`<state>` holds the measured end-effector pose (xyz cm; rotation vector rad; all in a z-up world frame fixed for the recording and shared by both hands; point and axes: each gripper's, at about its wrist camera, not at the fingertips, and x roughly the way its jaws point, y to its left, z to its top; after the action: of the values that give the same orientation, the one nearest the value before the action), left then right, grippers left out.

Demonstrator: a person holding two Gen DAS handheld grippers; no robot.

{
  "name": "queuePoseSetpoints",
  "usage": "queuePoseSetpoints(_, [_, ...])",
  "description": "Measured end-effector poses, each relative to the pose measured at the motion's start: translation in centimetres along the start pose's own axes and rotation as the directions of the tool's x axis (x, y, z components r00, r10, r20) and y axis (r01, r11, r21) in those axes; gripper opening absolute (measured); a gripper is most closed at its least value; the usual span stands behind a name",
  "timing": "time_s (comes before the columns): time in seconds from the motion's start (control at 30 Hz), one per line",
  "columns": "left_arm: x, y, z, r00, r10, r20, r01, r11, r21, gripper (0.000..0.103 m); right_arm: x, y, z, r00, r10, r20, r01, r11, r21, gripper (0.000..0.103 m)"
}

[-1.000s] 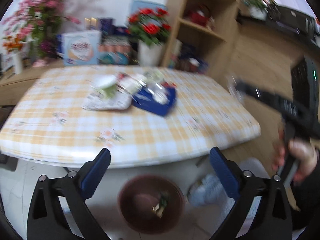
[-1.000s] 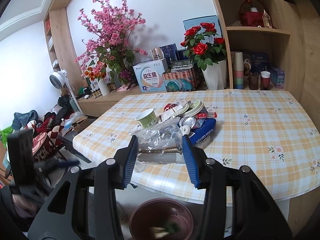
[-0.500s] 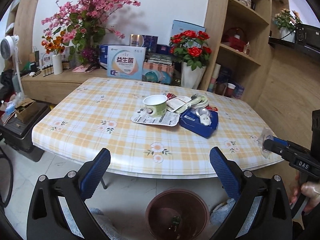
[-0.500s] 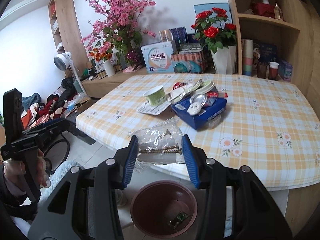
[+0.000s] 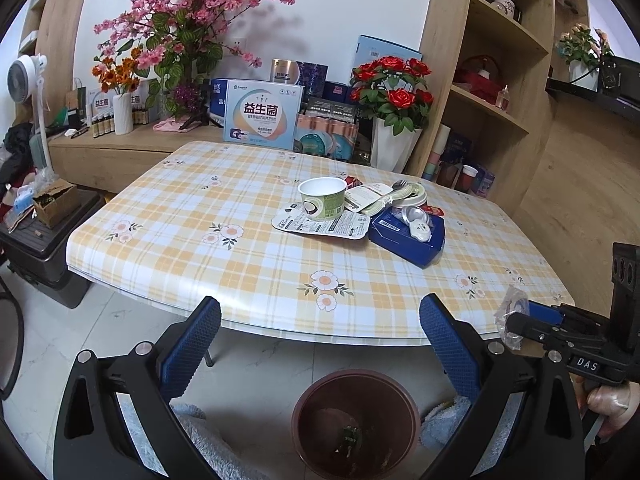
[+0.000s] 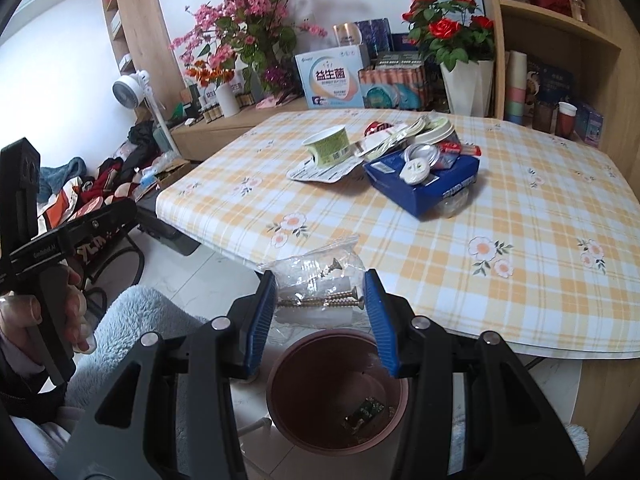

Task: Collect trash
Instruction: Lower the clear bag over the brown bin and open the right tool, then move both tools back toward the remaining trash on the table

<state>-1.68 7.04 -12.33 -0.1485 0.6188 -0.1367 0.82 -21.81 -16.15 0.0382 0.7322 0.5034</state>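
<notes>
Right tool [image 6: 320, 300] clamps a clear screw bag [image 6: 316, 280] above the bin [image 6: 280, 392]; left tool [image 5: 320, 352] gapes wide — empty.

Checked table [image 5: 192, 240] holds a cup [image 5: 322, 197] on a flat wrapper [image 5: 320, 226], a blue box [image 5: 406, 236], lids behind. Brown bin [image 6: 336, 388] stands on the floor [image 5: 80, 336] below the table edge.

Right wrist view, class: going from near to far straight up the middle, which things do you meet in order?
Round reddish-brown plastic bin on the floor → clear plastic bag of brass screws clamped in the right gripper → yellow-checked flowered tablecloth edge → dark blue cardboard box → green-and-white paper cup → light blue printed carton.
</notes>
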Motion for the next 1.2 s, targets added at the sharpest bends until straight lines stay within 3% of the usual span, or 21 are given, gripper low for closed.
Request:
queuePoseSetpoints(0.4, [0.6, 1.0, -0.4, 1.0, -0.007, -0.012, 0.006, 0.998, -0.057, 0.097, 1.3, 0.2, -0.8, 0.999, 0.007, -0.052, -0.006, 1.0, 0.008, 0.051])
queuePoseSetpoints(0.47, [0.5, 1.1, -0.4, 1.0, -0.007, -0.006, 0.007, 0.998, -0.059, 0.097, 1.2, 0.1, -0.8, 0.999, -0.012, -0.041, 0.012, 1.0, 0.011, 0.064])
queuePoseSetpoints(0.53, [0.5, 1.1, -0.4, 1.0, 0.0, -0.004, 0.0, 0.998, -0.057, 0.097, 0.8, -0.1, -0.6, 0.999, -0.029, -0.016, 0.029, 0.999, 0.016, 0.084])
queuePoseSetpoints(0.6, [0.5, 1.2, -0.4, 1.0, 0.002, -0.003, -0.002, 0.998, -0.057, 0.097, 0.4, -0.5, -0.4, 0.999, -0.046, 0.007, 0.046, 0.999, 0.021, 0.096])
queuePoseSetpoints(0.97, [0.8, 0.3, -0.4, 1.0, 0.014, 0.015, -0.014, 1.0, 0.005, 0.097, 0.2, -2.9, 0.2, 0.981, -0.195, 0.006, 0.194, 0.98, 0.032, 0.097])
queuePoseSetpoints(1.2, [2.0, 0.0, -0.1, 1.0, 0.02, -0.002, -0.02, 0.999, 0.038, 0.097, 0.3, -5.3, 0.7, 0.983, -0.181, 0.013, 0.18, 0.98, 0.085, 0.097])
